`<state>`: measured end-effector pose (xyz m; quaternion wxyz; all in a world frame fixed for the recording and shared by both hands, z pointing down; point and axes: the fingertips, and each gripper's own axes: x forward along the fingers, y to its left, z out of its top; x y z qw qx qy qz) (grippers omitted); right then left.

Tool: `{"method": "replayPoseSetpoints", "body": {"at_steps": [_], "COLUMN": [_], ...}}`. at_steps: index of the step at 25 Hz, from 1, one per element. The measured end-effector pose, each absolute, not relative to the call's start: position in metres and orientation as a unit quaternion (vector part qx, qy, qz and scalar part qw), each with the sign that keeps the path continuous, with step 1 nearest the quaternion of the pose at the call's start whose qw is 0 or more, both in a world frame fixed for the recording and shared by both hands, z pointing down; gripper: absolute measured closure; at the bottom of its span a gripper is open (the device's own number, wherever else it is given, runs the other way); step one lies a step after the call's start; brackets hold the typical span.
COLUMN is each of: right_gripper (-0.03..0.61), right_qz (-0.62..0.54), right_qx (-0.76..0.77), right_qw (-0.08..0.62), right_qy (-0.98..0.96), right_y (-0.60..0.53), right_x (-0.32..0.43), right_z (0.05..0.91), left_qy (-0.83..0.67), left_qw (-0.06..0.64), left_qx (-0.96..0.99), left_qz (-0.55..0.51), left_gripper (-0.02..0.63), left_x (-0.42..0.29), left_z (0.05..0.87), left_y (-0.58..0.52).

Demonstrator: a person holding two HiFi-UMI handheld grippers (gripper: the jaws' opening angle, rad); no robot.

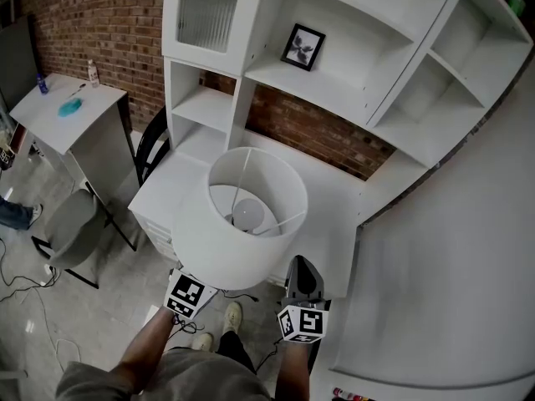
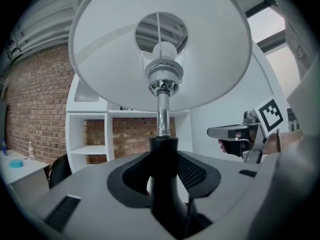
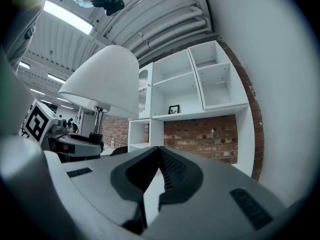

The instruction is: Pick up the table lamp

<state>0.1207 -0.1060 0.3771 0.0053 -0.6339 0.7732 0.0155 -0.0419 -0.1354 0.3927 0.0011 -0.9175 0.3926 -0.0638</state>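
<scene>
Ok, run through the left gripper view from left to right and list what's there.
side table → black chair → table lamp → right gripper

A red brick wall (image 1: 100,23) backs a white shelving unit (image 1: 351,65) holding a framed picture (image 1: 303,47). A white tabletop (image 1: 334,215) runs beneath it, while a grey chair (image 1: 71,228) stands on pale grey floor (image 1: 125,299). Strip lights (image 3: 67,16) line the ribbed ceiling.
</scene>
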Motion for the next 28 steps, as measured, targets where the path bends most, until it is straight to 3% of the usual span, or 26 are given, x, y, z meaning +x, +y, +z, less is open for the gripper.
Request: {"method": "replayPoseSetpoints", "body": {"at_steps": [28], "right_gripper": [0.555], "right_qz": [0.008], "right_qx": [-0.640], "right_qw": [-0.009], "right_qy": [0.768], "right_y": [-0.106], "right_x": [0.134], "right_z": [0.389], "left_qy": [0.398], "left_qw": [-0.004], "left_qx": [-0.914], "left_qz": [-0.074], "left_gripper": [0.460], "left_x": [-0.028], "left_z": [0.407], "left_y": [-0.141]}}
